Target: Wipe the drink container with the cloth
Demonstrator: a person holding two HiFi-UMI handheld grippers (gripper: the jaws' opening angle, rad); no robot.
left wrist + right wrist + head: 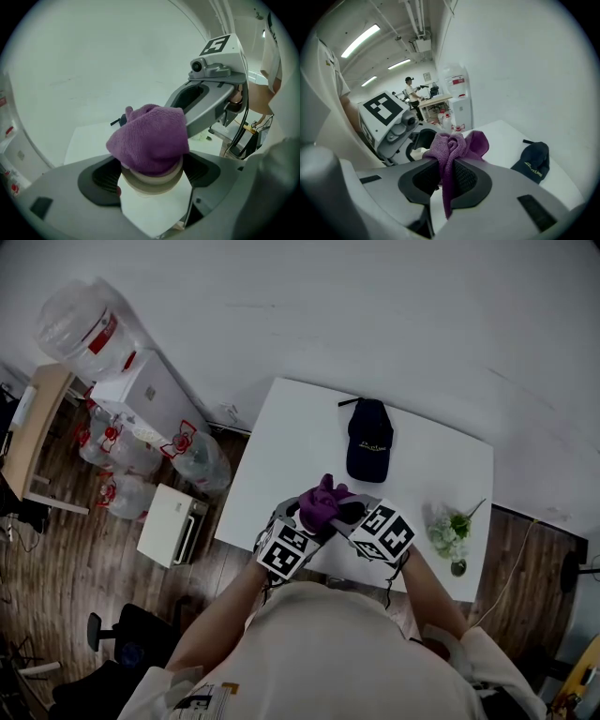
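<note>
A purple cloth (323,502) is bunched over the top of a cream, round drink container (151,180). My left gripper (151,174) is shut on that container, with its jaws against the two sides. My right gripper (444,176) is shut on the purple cloth (452,146), which hangs pinched between its pads and lies over the container's top (150,140). In the head view both grippers meet above the near edge of the white table (281,427), left gripper (302,521) beside right gripper (345,514). Most of the container is hidden by the cloth.
A dark blue cap (369,452) lies on the table's far middle. A small vase of white flowers (450,535) stands at the right edge. Left of the table are a water dispenser (145,395), several water jugs (202,460) and a white box (169,524). A person works in the background.
</note>
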